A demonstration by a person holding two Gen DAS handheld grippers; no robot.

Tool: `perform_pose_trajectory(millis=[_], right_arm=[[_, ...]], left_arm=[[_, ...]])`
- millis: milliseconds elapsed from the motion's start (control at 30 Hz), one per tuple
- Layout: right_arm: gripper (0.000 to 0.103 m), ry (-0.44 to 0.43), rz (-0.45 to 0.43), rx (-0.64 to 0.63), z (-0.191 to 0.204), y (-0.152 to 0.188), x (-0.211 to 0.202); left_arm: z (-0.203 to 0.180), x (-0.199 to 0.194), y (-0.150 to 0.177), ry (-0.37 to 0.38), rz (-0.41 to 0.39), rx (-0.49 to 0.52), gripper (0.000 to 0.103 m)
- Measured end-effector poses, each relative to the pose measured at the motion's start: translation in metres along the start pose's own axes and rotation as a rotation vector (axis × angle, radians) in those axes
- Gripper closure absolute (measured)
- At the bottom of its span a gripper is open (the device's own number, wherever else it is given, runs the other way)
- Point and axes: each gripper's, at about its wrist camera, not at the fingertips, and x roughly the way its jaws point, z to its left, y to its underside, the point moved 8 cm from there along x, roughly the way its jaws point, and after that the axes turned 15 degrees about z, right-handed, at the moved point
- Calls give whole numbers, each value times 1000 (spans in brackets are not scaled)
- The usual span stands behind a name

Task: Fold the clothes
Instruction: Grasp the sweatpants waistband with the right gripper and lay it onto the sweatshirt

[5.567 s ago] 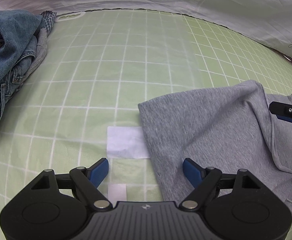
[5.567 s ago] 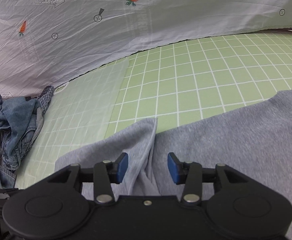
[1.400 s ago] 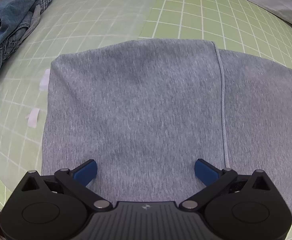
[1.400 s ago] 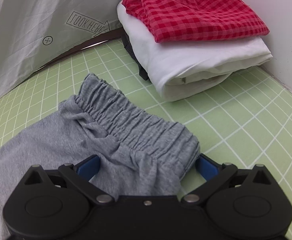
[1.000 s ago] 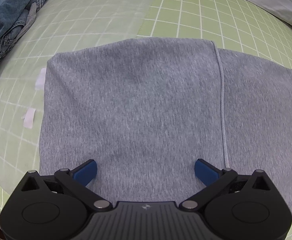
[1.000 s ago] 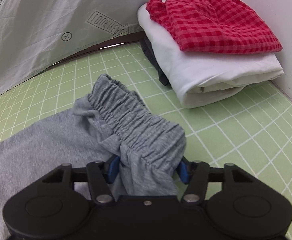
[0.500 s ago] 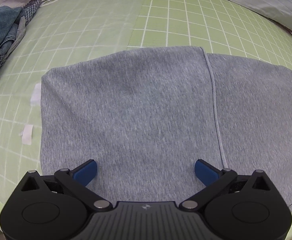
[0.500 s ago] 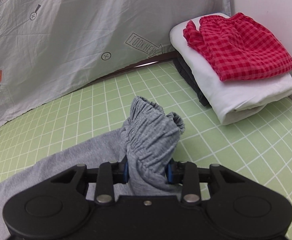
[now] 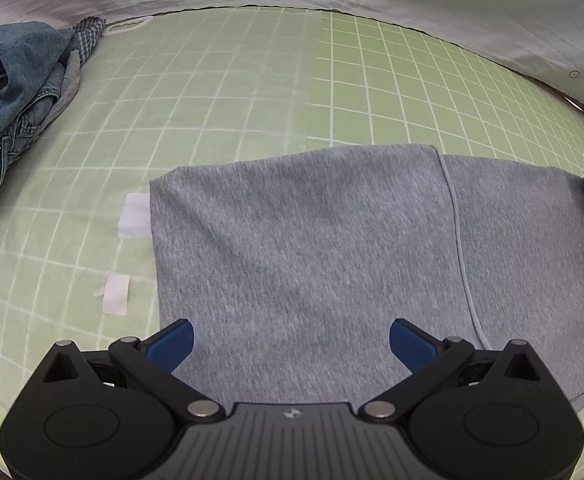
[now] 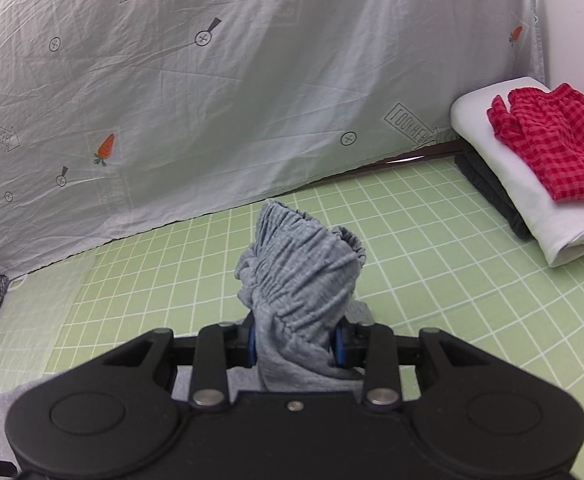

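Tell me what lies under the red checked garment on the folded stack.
The red checked garment lies on a folded white item, with a dark folded item beneath that. Whether anything more lies inside the stack is hidden.

Left wrist view looks down closely on the grey pants (image 9: pixel 331 240); right wrist view faces the backdrop sheet (image 10: pixel 212 100), sharing them.

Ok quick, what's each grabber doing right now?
Left gripper: jaws open wide over the gray pants, holding nothing.
Right gripper: jaws closed on the gray pants' bunched elastic waistband.
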Motion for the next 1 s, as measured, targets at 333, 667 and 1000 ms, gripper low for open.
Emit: perform_pose_trajectory(millis=[333,667,1000], right_arm=[[68,-28,22,-38,83,40,-1],[46,26,243,-113,119,122,44],[38,-120,120,-31,109,90,-6]], left_arm=[[36,2,27,-11,6,89,0],[59,3,43,-16,11,143,0],[45,11,35,8,8,148,0]])
